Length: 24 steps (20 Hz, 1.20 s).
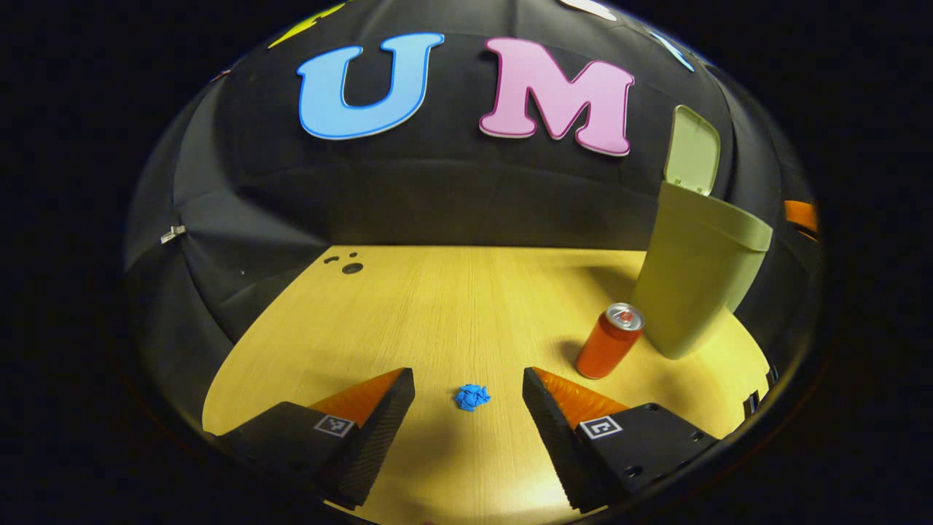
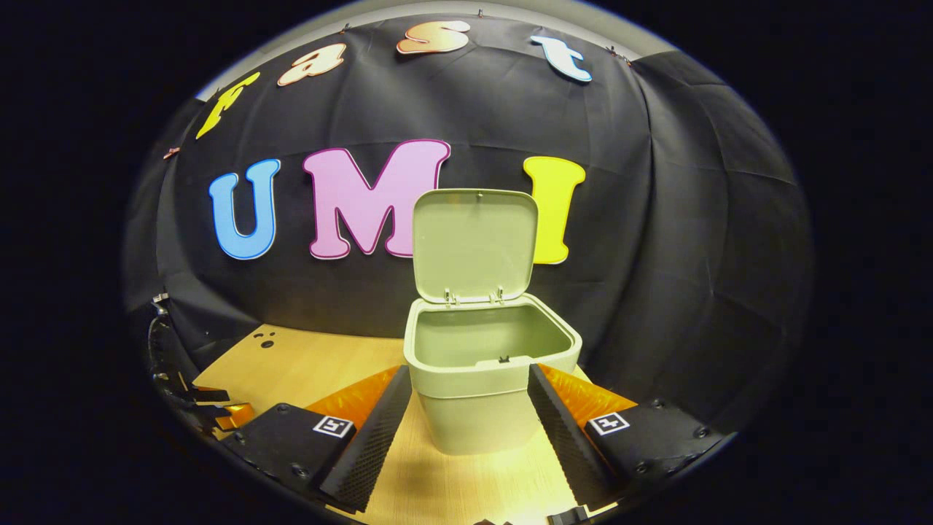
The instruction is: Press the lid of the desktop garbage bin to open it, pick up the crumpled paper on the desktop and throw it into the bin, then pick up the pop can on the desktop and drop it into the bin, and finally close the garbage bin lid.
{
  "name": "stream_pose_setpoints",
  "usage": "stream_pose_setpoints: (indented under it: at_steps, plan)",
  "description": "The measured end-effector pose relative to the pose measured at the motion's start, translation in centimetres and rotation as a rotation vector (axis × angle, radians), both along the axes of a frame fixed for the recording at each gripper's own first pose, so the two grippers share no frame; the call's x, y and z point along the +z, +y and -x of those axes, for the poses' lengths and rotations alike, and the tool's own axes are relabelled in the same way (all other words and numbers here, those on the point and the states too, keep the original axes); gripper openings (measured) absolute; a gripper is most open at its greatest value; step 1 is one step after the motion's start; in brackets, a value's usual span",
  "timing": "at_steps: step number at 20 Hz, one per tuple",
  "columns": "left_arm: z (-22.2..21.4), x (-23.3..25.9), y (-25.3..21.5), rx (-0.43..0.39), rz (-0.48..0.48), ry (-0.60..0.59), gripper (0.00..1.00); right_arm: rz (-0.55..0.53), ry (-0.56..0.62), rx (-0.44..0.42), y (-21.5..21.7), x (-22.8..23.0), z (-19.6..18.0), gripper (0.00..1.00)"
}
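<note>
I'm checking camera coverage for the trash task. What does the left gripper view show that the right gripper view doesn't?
Left gripper view: the blue crumpled paper between the open left gripper fingers, and the orange pop can standing upright beside the bin.

Right gripper view: the bin's empty inside, seen past the open right gripper.

Both: the green bin with its lid up, on the wooden desktop.

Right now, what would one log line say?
bin lid: open | paper: on table | can: upright | left gripper: open | right gripper: open
</note>
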<state>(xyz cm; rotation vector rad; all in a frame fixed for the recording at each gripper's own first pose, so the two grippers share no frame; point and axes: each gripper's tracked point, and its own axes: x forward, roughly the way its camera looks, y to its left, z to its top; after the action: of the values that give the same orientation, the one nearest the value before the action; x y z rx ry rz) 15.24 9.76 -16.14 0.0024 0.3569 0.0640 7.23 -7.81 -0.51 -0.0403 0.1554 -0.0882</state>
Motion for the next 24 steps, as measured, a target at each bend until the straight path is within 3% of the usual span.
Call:
stream_pose_setpoints:
  at_steps: [11, 19, 24]
  plan:
    - [-5.9, -9.3, -1.0, -0.008, -0.042, 0.230, 0.96, 0.031, 0.076, 0.023, 1.1, -1.9, -0.2, 1.00]
    - [-6.6, -10.6, -2.1, -0.018, -0.028, 0.238, 0.86, 0.042, 0.121, 0.043, 2.0, -3.2, 0.0, 0.98]
    - [-6.7, -10.7, -3.0, -0.025, -0.030, 0.198, 0.68, 0.031, 0.125, 0.016, 2.0, -3.3, 1.2, 0.98]
